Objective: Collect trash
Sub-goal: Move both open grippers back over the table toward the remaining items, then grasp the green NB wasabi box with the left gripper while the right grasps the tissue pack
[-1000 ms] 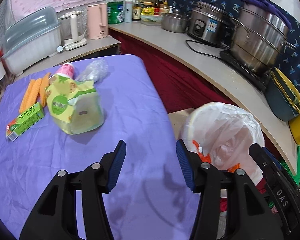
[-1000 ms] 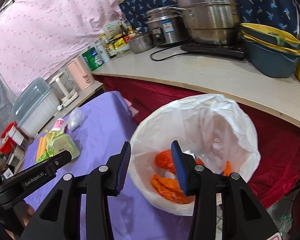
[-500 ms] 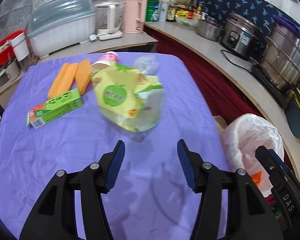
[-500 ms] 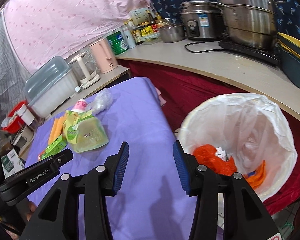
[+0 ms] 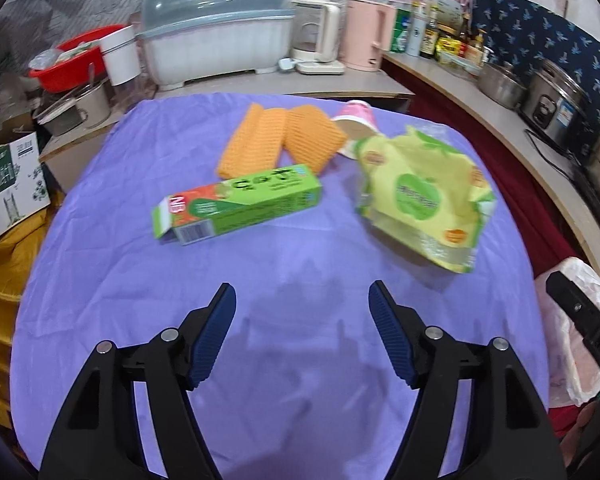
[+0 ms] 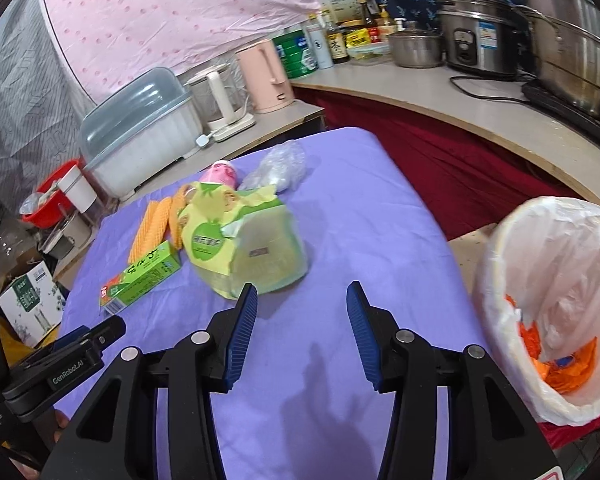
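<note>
Kitchen corner; purple-cloth tabletop (image 5: 140, 280) carries remaining trash.

Left wrist view: left hand-held gripper (image 5: 302, 336) empty, jaws opening, above bare cloth. Ahead: green cardboard box (image 5: 240, 204), yellow-green plastic snack bag (image 5: 424, 196), orange ribbed pads (image 5: 276, 140), pink paper cup (image 5: 356, 120).

Right wrist view: right hand-held gripper (image 6: 302, 330) parted, empty, near snack bag. Crumpled clear film (image 6: 278, 164) uncollected. White-lined bin (image 6: 496, 280) beside tabletop holds orange scraps (image 6: 560, 368): task partly done, judged.

Both hands have swung away from the trash bin (image 6: 548, 304) toward the litter on the purple desk (image 5: 140, 272). The left gripper (image 5: 302, 334), now facing the green box (image 5: 236, 204), is opening, with nothing between its jaws. The right gripper (image 6: 302, 330) now faces the yellow bag (image 6: 236, 248), slightly wider than before.
</note>
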{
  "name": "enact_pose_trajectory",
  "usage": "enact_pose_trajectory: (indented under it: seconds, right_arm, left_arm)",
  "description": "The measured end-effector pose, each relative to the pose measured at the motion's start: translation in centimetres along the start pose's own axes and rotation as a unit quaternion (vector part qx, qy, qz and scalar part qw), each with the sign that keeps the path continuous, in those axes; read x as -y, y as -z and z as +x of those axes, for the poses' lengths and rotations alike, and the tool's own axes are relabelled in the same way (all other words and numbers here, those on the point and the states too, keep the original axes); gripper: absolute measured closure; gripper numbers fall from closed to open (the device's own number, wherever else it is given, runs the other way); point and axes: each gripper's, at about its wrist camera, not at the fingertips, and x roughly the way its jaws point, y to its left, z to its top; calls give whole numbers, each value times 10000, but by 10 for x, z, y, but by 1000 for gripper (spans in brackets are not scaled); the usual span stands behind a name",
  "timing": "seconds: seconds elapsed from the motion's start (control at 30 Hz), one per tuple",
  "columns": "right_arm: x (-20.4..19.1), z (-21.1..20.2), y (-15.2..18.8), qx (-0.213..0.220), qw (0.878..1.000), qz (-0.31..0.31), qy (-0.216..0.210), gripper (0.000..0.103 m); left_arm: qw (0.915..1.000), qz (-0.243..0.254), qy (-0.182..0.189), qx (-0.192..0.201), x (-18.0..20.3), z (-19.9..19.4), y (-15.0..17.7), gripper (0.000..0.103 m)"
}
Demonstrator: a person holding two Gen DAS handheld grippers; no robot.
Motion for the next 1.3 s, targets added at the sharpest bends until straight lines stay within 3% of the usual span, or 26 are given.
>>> enact_pose_trajectory:
  seconds: [0.37, 0.43, 0.7, 0.8, 0.9, 0.97, 1.1, 1.3]
  right_arm:
    - [-38, 54, -15, -160, 9998, -13, -66, 57]
    - [-40, 61, -16, -184, 9998, 22, -61, 57]
    - [-49, 82, -19, -237, 9997, 49, 32, 57]
    - [-50, 88, -21, -273, 9996, 73, 60, 58]
    - [-52, 93, -21, -307, 9995, 66, 82, 66]
    - [-53, 97, -21, -368, 9992, 71, 97, 81]
    - [-55, 100, -19, -438, 9990, 91, 67, 96]
    - [-53, 89, -16, -373, 9992, 89, 118, 98]
  left_arm:
    - [9992, -70, -390, 51, -71, 28, -21, 34]
    - [9993, 80, -367, 80, -78, 34, -25, 26]
    - [9957, 874, -228, 207, -91, 65, -36, 25]
    - [9924, 1205, -48, 245, -90, 75, -40, 18]
    - [9869, 1594, -45, 240, -86, 87, -42, 18]
    - [9847, 1719, -54, 260, -84, 95, -45, 18]
    - [9832, 1819, 86, 104, -78, 107, -47, 19]
    - [9861, 1654, 174, -11, -61, 103, -39, 40]
